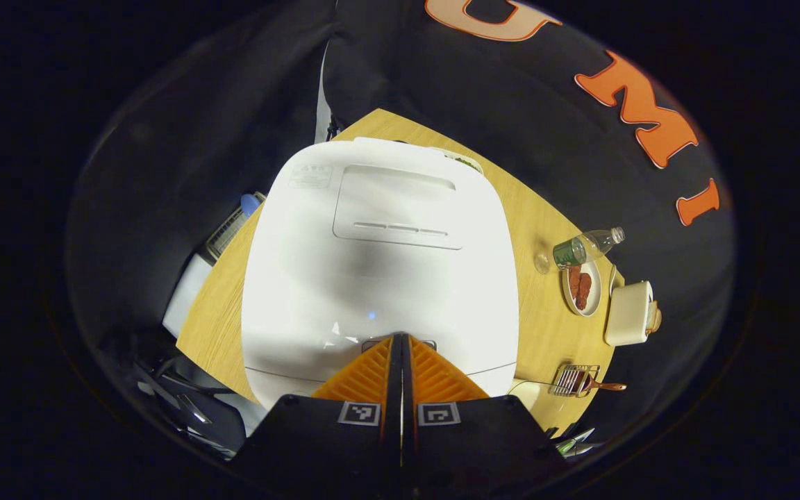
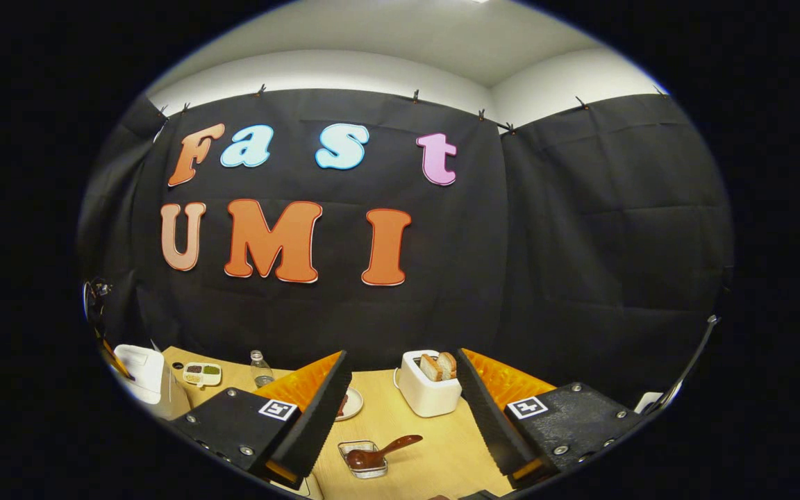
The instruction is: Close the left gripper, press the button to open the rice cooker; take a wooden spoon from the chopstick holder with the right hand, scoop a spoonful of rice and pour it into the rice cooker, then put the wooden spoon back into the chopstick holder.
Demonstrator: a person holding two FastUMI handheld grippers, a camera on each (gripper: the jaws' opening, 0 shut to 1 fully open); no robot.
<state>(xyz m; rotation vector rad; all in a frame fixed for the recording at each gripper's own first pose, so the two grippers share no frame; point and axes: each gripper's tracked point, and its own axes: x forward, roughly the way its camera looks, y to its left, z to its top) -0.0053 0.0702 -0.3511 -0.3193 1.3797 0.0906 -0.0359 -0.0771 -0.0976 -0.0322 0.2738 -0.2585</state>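
The cooker [image 1: 379, 271] is seen lid-down on the table [image 1: 546, 208], the left gripper [image 1: 401, 338] pressed together at its front button. The spoon [image 2: 379, 453] lies in the holder [image 2: 364, 460] between the right gripper's [image 2: 403, 389] wide-spread fingers. A toaster [image 2: 429, 383], plate [image 1: 582, 288] and bottle [image 1: 587, 246] are set nearby.

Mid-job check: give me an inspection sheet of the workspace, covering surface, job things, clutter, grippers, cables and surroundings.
Surface: wooden table, light grain.
Job's things: white rice cooker, lid down; wooden spoon lying in a small wire holder, handle sticking out to the side.
Clutter: toaster with bread slices; plastic bottle lying on its side; plate with reddish food; small divided dish.
Grippers: left gripper shut, fingers together at the cooker's front edge; right gripper open, holding nothing, above the table.
Cables: nothing seen.
Surroundings: black cloth booth wall, white ceiling above.
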